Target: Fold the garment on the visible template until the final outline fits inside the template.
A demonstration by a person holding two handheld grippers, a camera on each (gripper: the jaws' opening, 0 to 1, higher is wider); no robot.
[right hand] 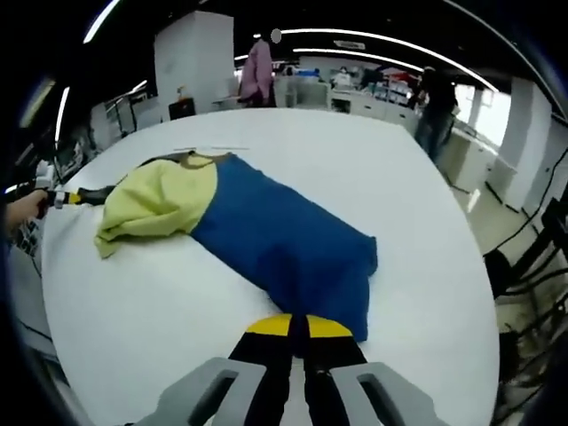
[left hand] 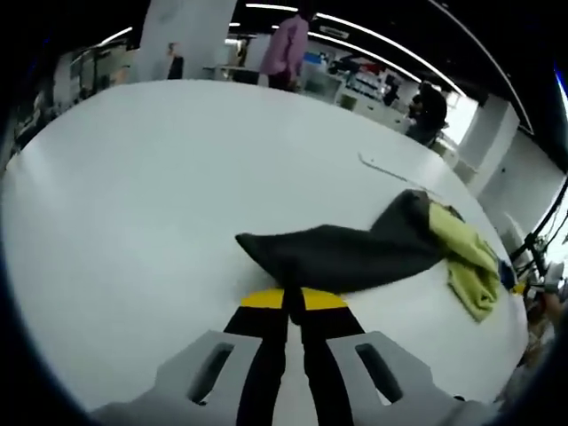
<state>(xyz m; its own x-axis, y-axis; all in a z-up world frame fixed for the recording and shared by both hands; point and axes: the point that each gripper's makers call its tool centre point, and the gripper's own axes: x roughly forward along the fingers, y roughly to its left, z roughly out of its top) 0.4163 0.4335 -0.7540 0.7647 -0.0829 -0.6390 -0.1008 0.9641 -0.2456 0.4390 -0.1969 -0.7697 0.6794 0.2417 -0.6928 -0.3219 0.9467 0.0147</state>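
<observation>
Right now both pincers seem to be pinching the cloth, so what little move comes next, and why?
Probably lift both ends a little and carry them over the yellow part. The left gripper is shut on the garment's dark end, the right gripper on its blue end, and it lies stretched out unfolded on the white table.

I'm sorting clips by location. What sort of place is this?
Probably an open-plan lab or workshop: a large white table holding the garment, long ceiling strip lights, and workbenches with people standing behind.
</observation>
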